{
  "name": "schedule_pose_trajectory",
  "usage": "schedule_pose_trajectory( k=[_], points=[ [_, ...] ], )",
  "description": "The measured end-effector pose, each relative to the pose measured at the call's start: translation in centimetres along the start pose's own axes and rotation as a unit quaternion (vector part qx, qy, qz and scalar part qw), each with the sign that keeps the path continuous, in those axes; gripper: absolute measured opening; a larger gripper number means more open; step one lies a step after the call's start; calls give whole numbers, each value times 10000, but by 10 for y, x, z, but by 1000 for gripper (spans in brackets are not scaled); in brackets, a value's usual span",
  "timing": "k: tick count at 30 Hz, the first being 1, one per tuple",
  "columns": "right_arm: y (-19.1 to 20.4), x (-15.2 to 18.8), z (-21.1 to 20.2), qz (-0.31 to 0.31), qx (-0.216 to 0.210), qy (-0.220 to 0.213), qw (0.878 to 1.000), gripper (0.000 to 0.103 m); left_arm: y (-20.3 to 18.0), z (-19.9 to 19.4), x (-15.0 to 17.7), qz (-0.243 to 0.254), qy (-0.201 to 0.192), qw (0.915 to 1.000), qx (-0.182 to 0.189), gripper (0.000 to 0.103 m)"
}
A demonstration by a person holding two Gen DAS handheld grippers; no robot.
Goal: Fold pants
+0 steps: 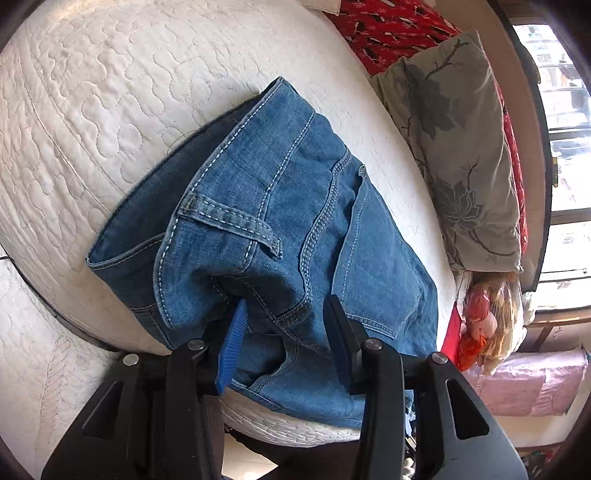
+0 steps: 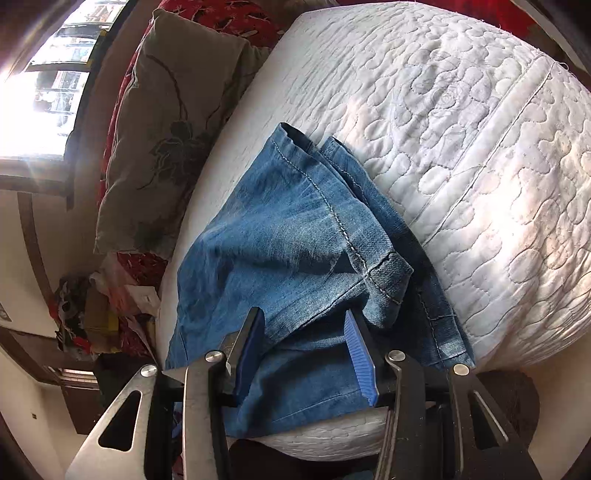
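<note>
Blue denim pants [image 1: 266, 229] lie folded on the white quilted bed [image 1: 92, 110]. In the left wrist view I see the waistband end with a belt loop and a back pocket. My left gripper [image 1: 286, 306] is open, its fingers straddling the denim near the bed's near edge. In the right wrist view the pants [image 2: 280, 240] show their hemmed leg ends, stacked and a little rumpled. My right gripper [image 2: 304, 317] is open, its blue-padded fingers on either side of a fold of the leg fabric.
A grey floral pillow [image 1: 458, 147] lies along the bed's side on a red patterned cloth [image 1: 391, 26]; it also shows in the right wrist view [image 2: 173, 122]. A window [image 1: 565, 110] is beyond it. Clutter and bags [image 1: 491, 325] sit beside the bed.
</note>
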State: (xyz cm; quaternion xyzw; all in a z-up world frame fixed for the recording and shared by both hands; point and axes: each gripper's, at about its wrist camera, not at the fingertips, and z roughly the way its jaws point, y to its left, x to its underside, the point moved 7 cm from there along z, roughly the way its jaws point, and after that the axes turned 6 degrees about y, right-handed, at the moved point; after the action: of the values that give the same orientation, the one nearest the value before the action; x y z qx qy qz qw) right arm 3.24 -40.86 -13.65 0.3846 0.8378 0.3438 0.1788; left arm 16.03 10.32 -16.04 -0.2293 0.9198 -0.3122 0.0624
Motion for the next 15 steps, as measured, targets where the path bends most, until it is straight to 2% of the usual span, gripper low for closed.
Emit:
schedule_pose_trajectory(
  k=[3,4,5,6,8,12,15],
  points=[
    [-1,-7,9,208,28,20,9998,47,-1,11,-8,-59,38,9997,-236,41],
    [0,-10,12,227,22,4,9997,44,-4,12,-12,-13,14,9994,-350,40],
    [-1,-13,15,230,68,-28,9997,31,-7,13,-16,74,-48,9985,-534,38],
    [-1,-16,18,243,73,-41,9997,11,-12,12,-21,177,-145,9970,-737,24],
    [4,-24,20,283,-102,-41,9995,9,-28,5,-33,463,-297,9944,-901,9],
    [43,-25,-12,-99,-779,-456,9959,7,-62,-43,-37,878,-693,9922,-543,7],
    [59,1,-41,-522,-1067,-526,9915,7,-66,-82,-16,1404,-1070,9832,-472,7]
  ],
)
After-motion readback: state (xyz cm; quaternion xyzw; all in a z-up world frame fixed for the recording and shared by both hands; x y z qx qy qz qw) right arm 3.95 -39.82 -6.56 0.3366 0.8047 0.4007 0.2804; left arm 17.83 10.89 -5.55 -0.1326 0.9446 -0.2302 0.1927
